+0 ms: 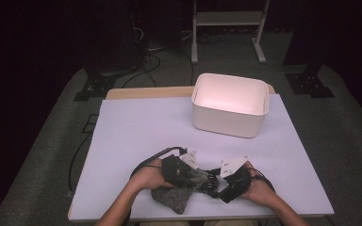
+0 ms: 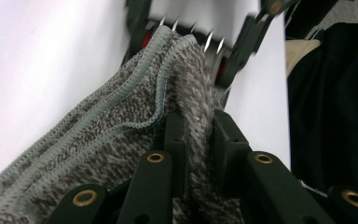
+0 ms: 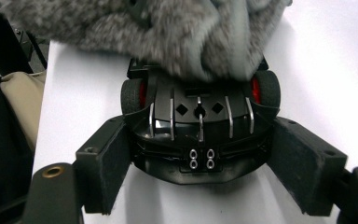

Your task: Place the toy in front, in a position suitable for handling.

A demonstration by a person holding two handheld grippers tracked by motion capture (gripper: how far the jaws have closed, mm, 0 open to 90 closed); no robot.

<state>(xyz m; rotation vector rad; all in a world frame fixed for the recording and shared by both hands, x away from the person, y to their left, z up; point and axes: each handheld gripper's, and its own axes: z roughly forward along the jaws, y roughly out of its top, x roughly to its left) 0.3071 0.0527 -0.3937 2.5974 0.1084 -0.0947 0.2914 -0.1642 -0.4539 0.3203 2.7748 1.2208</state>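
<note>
A grey knitted cloth [image 2: 121, 130] with a pale stitched hem is pinched in my left gripper [image 2: 198, 126], whose jaws are shut on a fold of it. The cloth's far end drapes over a black toy car [image 3: 200, 126] with red wheel hubs. My right gripper [image 3: 200, 135] has one pad against each side of the car's near end. In the high view both grippers meet near the table's front edge: left gripper [image 1: 193, 176], right gripper [image 1: 217, 186], the car [image 1: 210, 181] between them, and the cloth [image 1: 174, 197] trailing toward the person.
A white plastic bin [image 1: 230, 104] stands at the back right of the white-covered table [image 1: 136, 136]. The person's forearms come in from the bottom. Dark floor, cables and stand legs surround the table.
</note>
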